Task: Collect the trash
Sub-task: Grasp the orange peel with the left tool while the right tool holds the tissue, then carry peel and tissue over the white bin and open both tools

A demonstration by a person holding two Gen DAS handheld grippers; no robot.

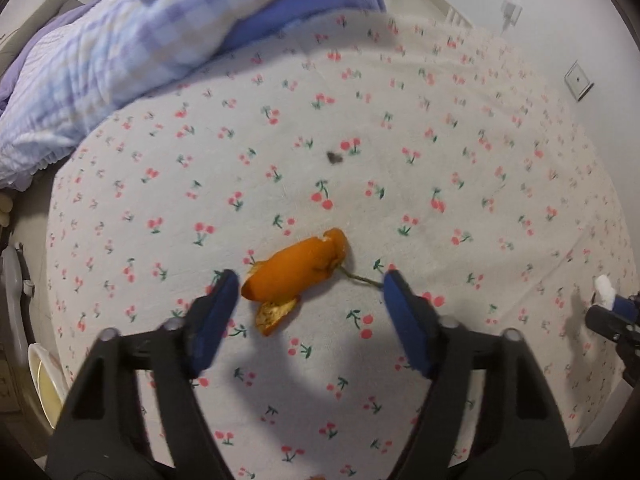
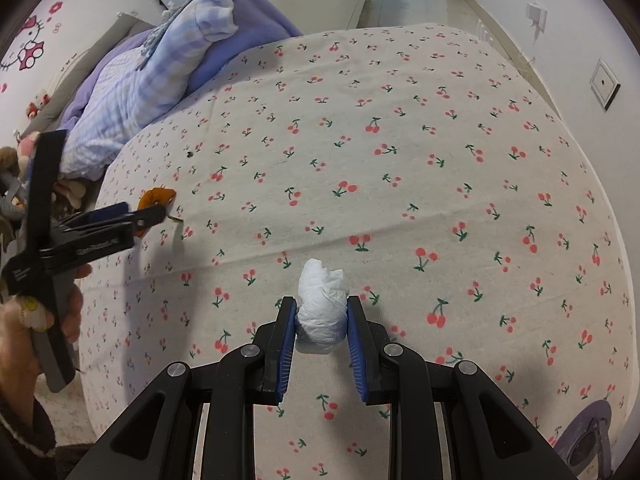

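Observation:
A curled orange peel (image 1: pixel 292 272) with a thin stem lies on the cherry-print bed sheet (image 1: pixel 400 120). My left gripper (image 1: pixel 311 276) hangs just over it, open, its blue pads on either side of the peel; the left pad is almost at the peel's end. The right wrist view shows the same peel (image 2: pixel 156 196) beyond the left gripper (image 2: pixel 150 216), which a hand holds. My right gripper (image 2: pixel 321 301) is shut on a crumpled white tissue (image 2: pixel 324 280) held above the sheet. It also shows at the left wrist view's right edge as the right gripper (image 1: pixel 612 312).
A small dark scrap (image 1: pixel 333 157) lies on the sheet beyond the peel. A bunched purple checked blanket (image 1: pixel 120 60) fills the far left of the bed. A wall with a socket plate (image 2: pixel 604 84) runs along the right. A purple-grey object (image 2: pixel 588 440) sits at the near right.

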